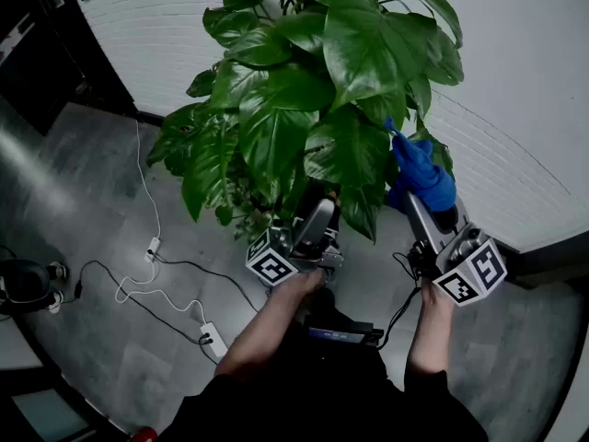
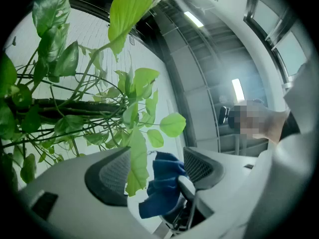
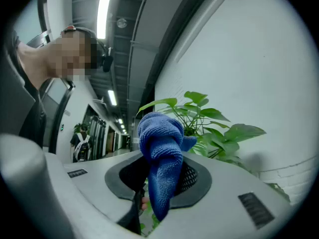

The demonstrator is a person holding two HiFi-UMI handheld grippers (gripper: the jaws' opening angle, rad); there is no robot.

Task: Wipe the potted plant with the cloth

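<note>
Head view shows us standing over the plant (image 1: 304, 81), which rises from the floor (image 1: 92, 210) beside the white wall (image 1: 515, 81); its pot is hidden under the foliage. Our right tool (image 1: 421, 199) is pinched on the blue cloth (image 1: 421, 166), which bunches above the jaws and touches the edge of the big leaves on the plant's right side. Our left tool (image 1: 319, 212) points steeply up under the canopy, close to the stems.

In the left gripper view its jaws stand spread. One pale leaf (image 2: 133, 158) hangs down between them, close to the left pad, and we see no pad pressing on it. The cloth shows just beyond. In the right gripper view the jaws are clamped on the cloth, with a fold drooping in front of them.

We judge the step in hand to be steadying a leaf so the cloth can pass over it. To do it well, we would close the left tool only lightly, or simply cradle the leaf from below, since a hard pinch would likely bruise or tear the blade. We would then lay the bunched part of the cloth flat on the upper face and draw it from stalk toward tip, along the midrib, with little pressure. The loose fold could snag on nearby stems, so we would come in from the open side.
</note>
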